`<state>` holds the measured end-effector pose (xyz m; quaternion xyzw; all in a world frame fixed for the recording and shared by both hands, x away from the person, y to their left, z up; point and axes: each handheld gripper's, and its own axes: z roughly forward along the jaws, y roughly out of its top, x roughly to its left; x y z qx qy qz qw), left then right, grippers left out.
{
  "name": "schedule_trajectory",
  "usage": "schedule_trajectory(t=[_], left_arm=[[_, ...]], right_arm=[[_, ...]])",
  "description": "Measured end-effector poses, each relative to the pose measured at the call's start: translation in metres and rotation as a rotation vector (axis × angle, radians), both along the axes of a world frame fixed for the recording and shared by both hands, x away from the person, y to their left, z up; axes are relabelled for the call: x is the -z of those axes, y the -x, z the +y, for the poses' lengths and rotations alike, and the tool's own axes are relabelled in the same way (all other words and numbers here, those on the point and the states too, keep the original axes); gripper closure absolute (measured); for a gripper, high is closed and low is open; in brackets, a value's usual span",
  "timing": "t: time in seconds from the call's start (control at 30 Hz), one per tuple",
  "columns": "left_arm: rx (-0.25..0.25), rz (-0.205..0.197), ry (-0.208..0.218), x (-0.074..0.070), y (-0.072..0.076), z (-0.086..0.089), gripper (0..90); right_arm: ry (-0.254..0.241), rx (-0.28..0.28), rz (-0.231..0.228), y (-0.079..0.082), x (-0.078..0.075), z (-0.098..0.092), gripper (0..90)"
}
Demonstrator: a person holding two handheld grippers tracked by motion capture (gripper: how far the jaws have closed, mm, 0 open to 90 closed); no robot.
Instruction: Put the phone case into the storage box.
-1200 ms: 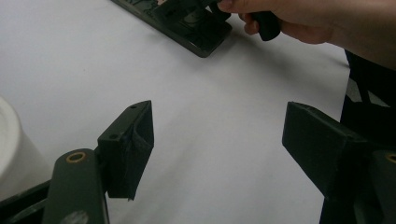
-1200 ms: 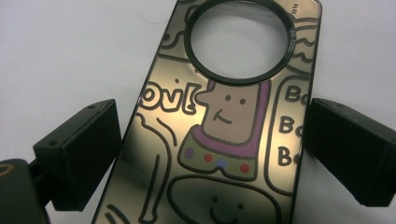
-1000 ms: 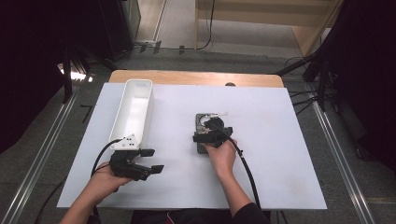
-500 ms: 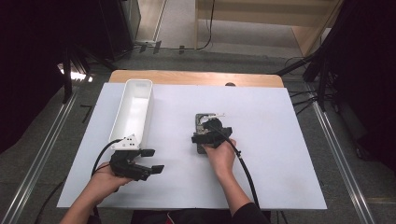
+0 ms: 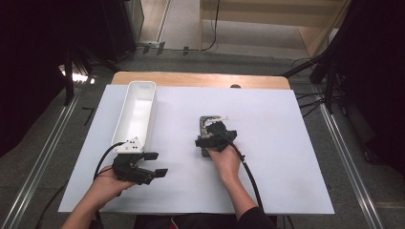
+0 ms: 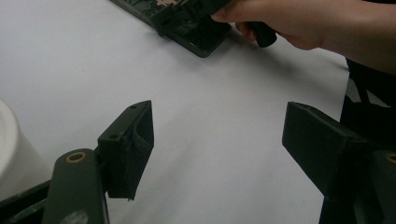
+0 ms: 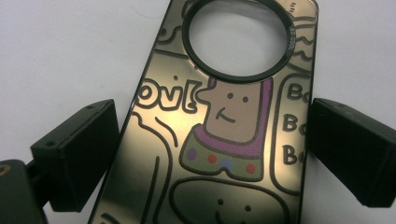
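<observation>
Right gripper (image 7: 212, 154) hangs over the case (image 7: 219, 126), its two jaws spread wide, one on either long side of the case with a sliver of gap at each edge; they straddle it without closing on it. Seen along the right gripper view, the case is a glossy, mirror-like slab with a round black-rimmed hole near its far end and a cartoon figure in a purple hood drawn below that hole, with outlined letters to either side. From the high view the case (image 5: 208, 125) lies flat on the white sheet (image 5: 286, 143), a little right of the middle, its long axis running near to far, and the right gripper (image 5: 214, 138) covers its near half, with the person's right hand (image 5: 224, 160) behind it.

To the left, well apart from the case, the left gripper (image 5: 155, 164) sits low near the near-left part of the sheet, held in the left hand (image 5: 107, 183). Its jaws stand wide apart with nothing between them but bare sheet, as the left gripper view (image 6: 217, 140) shows.

Just beyond that gripper, a long white bin (image 5: 136, 114) runs toward the far-left corner of the sheet. A wooden table (image 5: 191, 78) edge shows past the far side of the sheet.
</observation>
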<state>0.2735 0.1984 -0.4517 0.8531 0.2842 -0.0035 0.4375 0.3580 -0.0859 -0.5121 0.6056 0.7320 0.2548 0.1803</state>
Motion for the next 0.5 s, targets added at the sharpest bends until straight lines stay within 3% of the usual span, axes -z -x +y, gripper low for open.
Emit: schedule_trajectory(t=[0.5], left_arm=[[0.001,0.001,-0.001,0.0000,-0.0001,0.0002,25.1]], right_arm=[[0.002,-0.031,0.010,0.0000,-0.0022,-0.0054,7.4]])
